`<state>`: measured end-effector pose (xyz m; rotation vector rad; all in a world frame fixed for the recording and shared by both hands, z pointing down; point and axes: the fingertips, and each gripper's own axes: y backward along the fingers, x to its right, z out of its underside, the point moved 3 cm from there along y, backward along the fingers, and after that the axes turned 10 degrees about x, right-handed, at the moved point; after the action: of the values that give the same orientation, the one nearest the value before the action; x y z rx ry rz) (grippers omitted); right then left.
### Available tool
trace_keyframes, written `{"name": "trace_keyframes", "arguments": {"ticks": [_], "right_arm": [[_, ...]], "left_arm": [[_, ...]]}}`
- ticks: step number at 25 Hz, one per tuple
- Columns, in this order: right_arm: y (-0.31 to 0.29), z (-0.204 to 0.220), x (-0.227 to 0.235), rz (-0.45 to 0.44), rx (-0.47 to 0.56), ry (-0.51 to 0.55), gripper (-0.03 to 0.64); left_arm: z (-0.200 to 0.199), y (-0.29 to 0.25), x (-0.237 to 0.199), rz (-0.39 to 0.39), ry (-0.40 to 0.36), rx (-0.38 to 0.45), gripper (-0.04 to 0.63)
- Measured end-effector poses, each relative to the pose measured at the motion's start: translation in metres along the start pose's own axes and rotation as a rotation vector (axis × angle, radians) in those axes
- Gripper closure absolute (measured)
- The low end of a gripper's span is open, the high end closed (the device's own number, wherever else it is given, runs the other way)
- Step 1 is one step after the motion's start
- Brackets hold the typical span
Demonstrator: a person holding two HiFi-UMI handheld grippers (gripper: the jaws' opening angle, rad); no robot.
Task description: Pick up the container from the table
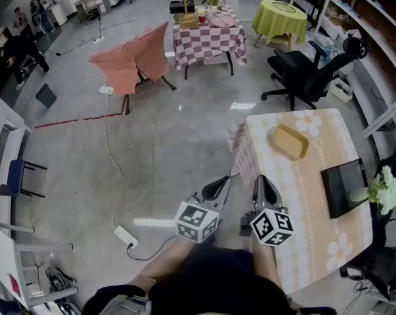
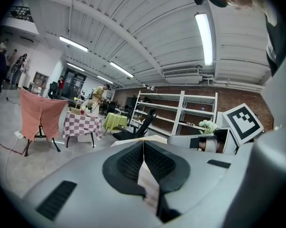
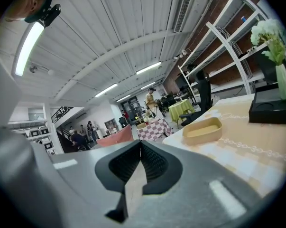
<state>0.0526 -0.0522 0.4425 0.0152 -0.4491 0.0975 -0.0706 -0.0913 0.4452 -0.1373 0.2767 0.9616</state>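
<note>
From above, in the head view, my left gripper [image 1: 222, 184] and right gripper [image 1: 263, 182] sit side by side near the counter [image 1: 316, 202] edge, the left one just off it over the floor. The yellow container [image 1: 290, 141] lies well ahead, toward the far end and to the right of both. Along the left gripper [image 2: 143, 144], the jaws are pressed together on nothing, and I cannot see the container. Along the right gripper [image 3: 141, 144], the jaws are likewise closed and empty, and the container [image 3: 202, 130] rests ahead and to the right. I judge I should spread the right jaws first, then straddle one wall.
</note>
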Motion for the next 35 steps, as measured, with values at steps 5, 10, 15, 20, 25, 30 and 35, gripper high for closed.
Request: {"name": "trace_keyframes", "arguments": {"ticks": [5, 10, 15, 20, 25, 30, 35], "right_arm": [[-0.013, 0.005, 0.001, 0.017, 0.008, 0.001, 0.612], [-0.021, 0.014, -0.001, 0.021, 0.0, -0.007, 0.612], [-0.025, 0.018, -0.001, 0.027, -0.008, -0.006, 0.612], [-0.03, 0.022, -0.001, 0.021, -0.021, -0.004, 0.612], [-0.03, 0.021, -0.002, 0.014, -0.029, -0.009, 0.612], [-0.034, 0.022, 0.001, 0.005, -0.04, -0.012, 0.612], [-0.042, 0.024, -0.002, -0.007, -0.042, -0.014, 0.612]], "left_arm": [[-0.002, -0.009, -0.014, 0.017, -0.005, 0.001, 0.585], [0.0, -0.01, -0.029, 0.005, -0.004, -0.004, 0.585], [0.004, -0.009, -0.035, -0.002, 0.006, -0.011, 0.585], [0.006, -0.009, -0.041, -0.015, 0.014, -0.011, 0.586], [0.005, -0.007, -0.044, -0.032, 0.015, -0.006, 0.586], [0.007, -0.005, -0.045, -0.049, 0.016, -0.005, 0.585], [0.005, -0.003, -0.057, -0.079, 0.013, 0.001, 0.585]]}}
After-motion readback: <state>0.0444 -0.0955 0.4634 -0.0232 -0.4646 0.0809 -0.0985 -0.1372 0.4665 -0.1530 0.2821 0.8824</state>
